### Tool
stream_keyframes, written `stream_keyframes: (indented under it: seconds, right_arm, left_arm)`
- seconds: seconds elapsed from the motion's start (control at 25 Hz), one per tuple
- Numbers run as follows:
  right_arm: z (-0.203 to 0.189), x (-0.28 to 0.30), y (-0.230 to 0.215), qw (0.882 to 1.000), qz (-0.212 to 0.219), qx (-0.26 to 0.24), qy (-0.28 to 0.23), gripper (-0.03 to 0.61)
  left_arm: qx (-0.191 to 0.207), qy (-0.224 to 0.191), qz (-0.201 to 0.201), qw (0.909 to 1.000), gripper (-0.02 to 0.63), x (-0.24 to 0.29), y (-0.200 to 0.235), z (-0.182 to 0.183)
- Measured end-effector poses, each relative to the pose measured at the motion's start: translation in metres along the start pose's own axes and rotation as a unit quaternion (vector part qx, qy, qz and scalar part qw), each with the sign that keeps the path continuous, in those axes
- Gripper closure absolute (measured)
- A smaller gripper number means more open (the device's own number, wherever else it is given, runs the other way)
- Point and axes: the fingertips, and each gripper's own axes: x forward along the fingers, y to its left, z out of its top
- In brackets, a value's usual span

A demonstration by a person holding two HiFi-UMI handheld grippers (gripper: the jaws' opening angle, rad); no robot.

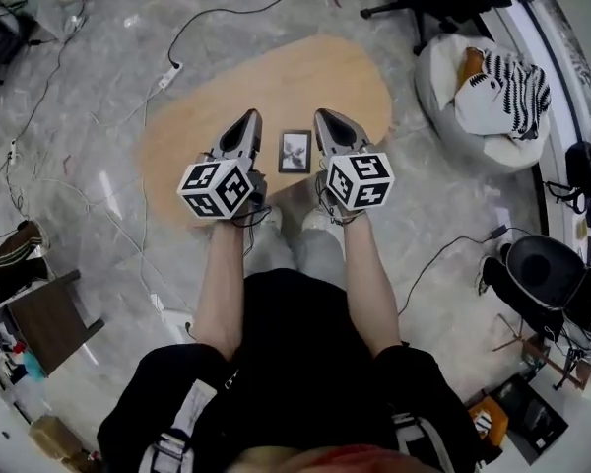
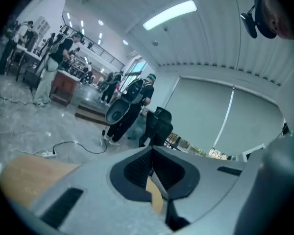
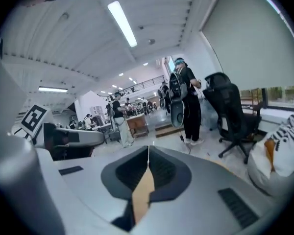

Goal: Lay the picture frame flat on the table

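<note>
A small dark picture frame [image 1: 295,151] appears to lie face up near the front edge of a low oval wooden table [image 1: 276,77], directly between the two hand-held grippers. The left gripper [image 1: 244,126] hovers just beside the frame's left edge and the right gripper [image 1: 330,124] just beside its right edge; neither touches it. In the gripper views, the left gripper [image 2: 152,153] and the right gripper [image 3: 148,153] each have their jaws clenched together with nothing between them. The table stands on a pale marble floor [image 1: 98,116] strewn with cables, with a white beanbag [image 1: 473,116] well off to the right.
</note>
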Motion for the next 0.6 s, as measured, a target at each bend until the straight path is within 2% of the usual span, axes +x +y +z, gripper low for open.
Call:
stream_keyframes:
  seconds: [0.12,0.24,0.44,0.6]
  right_arm:
    - [0.069,-0.026,0.014,0.998,-0.011,-0.01,-0.065,0.565]
    - [0.112,-0.049,0.027,0.994,-0.027,-0.026,-0.106,0.565]
    - [0.147,-0.071,0.054,0.986,-0.039,-0.084,-0.138,0.566]
    - [0.174,-0.076,0.079,0.978,-0.024,-0.134,-0.159,0.566]
  left_arm:
    - [0.053,-0.033,0.017,0.9979,0.606,-0.009,-0.03,0.044]
    - [0.103,-0.061,0.027,0.9924,0.606,-0.011,-0.062,0.077]
    - [0.127,-0.107,0.002,0.9861,0.606,-0.02,-0.105,0.111]
    - [0.139,-0.133,0.015,0.9811,0.606,-0.031,-0.108,0.132]
